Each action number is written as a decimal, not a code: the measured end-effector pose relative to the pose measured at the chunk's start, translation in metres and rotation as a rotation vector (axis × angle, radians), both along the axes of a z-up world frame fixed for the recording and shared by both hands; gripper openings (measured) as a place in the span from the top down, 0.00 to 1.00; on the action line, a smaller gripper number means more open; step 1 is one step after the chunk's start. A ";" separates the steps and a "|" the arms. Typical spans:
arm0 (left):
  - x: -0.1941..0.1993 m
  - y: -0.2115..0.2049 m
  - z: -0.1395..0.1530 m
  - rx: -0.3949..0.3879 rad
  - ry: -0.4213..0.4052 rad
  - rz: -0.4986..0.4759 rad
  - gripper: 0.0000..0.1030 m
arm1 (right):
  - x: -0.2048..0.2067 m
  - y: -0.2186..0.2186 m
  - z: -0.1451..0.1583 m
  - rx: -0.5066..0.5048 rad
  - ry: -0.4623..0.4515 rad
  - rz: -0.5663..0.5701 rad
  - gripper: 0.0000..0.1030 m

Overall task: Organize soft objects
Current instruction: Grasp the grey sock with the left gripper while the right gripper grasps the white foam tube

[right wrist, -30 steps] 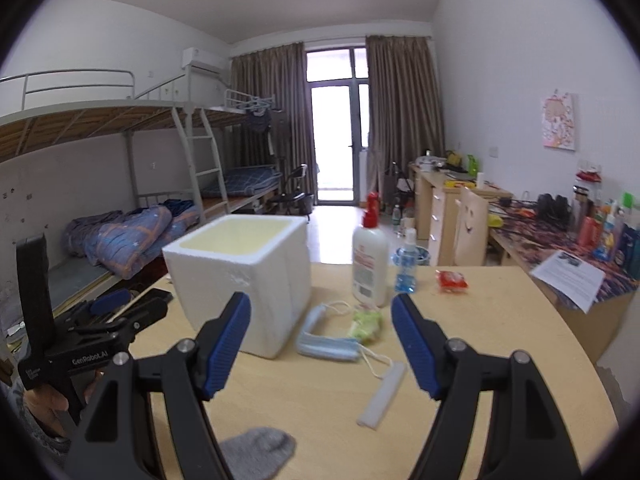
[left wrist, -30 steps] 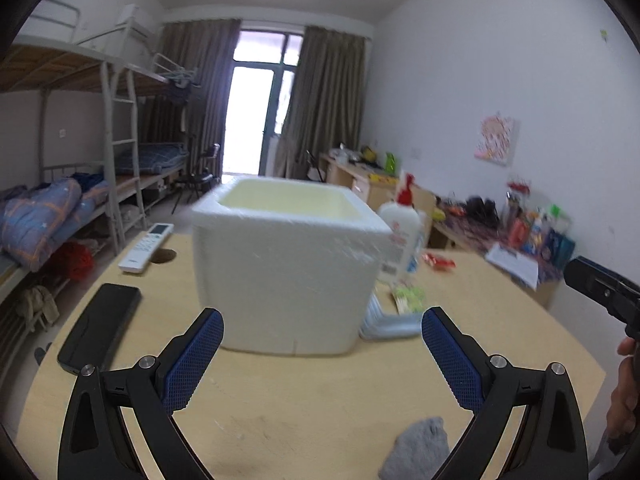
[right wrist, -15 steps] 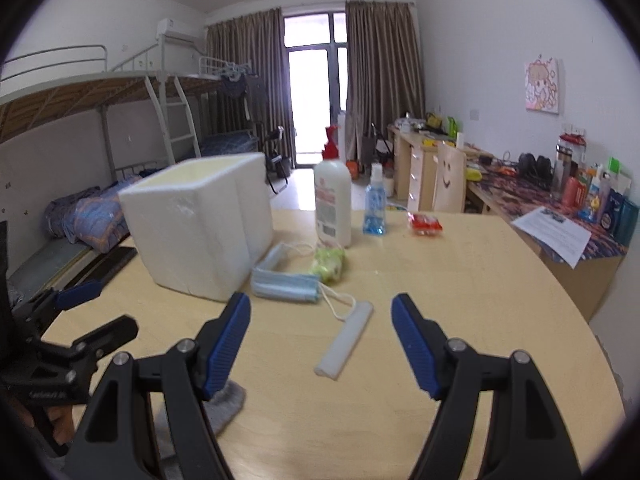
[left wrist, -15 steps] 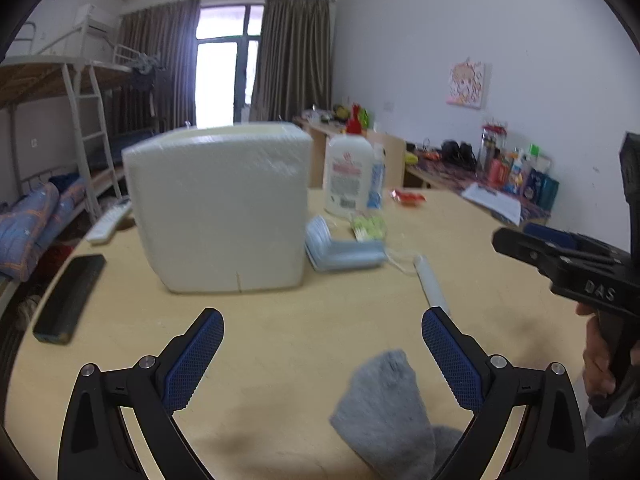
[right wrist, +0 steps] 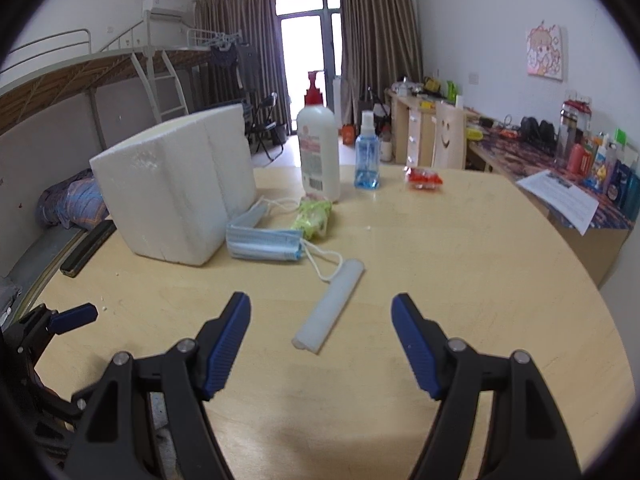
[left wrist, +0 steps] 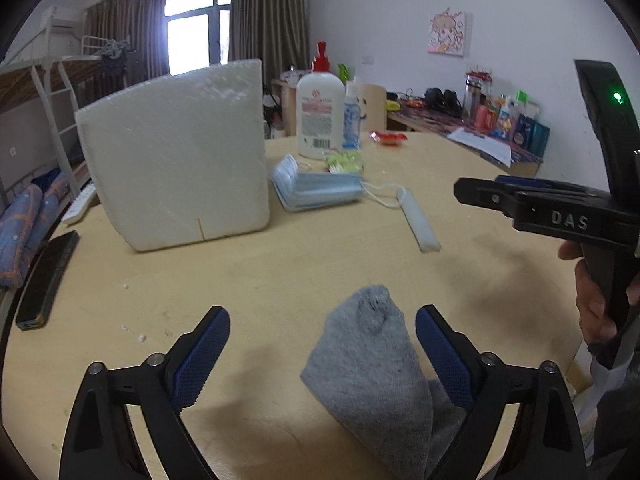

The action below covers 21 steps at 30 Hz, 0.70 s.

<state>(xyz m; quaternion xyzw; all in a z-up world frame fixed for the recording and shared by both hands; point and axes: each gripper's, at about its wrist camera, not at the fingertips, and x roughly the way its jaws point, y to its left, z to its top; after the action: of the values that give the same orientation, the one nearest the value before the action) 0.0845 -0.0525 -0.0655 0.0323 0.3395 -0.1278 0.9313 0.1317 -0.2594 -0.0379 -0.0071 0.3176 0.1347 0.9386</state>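
Both claws released, lined up for pickups.
Your left gripper [left wrist: 322, 350] straddles the crumpled grey sock [left wrist: 374, 376] at the round wooden table's [left wrist: 280, 264] near edge; your right gripper [right wrist: 321, 342], spread wide, faces the white soft tube [right wrist: 330, 306] mid-table. White foam box [left wrist: 176, 156] behind looks like the bin.

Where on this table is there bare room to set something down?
Bare wood lies right of the white roll, toward the table's far right edge. It is crowded between the foam box, masks and lotion bottle.
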 end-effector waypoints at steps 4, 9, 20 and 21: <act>0.003 -0.004 -0.007 0.013 0.033 -0.010 0.14 | 0.003 0.000 -0.004 0.000 0.025 0.003 0.26; 0.006 -0.007 -0.015 0.027 0.069 -0.031 0.22 | 0.010 0.002 -0.008 -0.001 0.054 0.003 0.26; 0.009 -0.015 -0.026 0.063 0.131 -0.073 0.46 | 0.035 0.009 -0.021 -0.011 0.150 0.015 0.26; 0.009 -0.016 -0.026 0.063 0.131 -0.076 0.47 | 0.037 0.009 -0.022 -0.010 0.157 0.015 0.26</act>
<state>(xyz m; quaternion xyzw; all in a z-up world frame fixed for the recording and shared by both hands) 0.0937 -0.0682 -0.0919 0.0661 0.4022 -0.1541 0.9001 0.1688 -0.2500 -0.0601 -0.0038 0.3906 0.1401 0.9098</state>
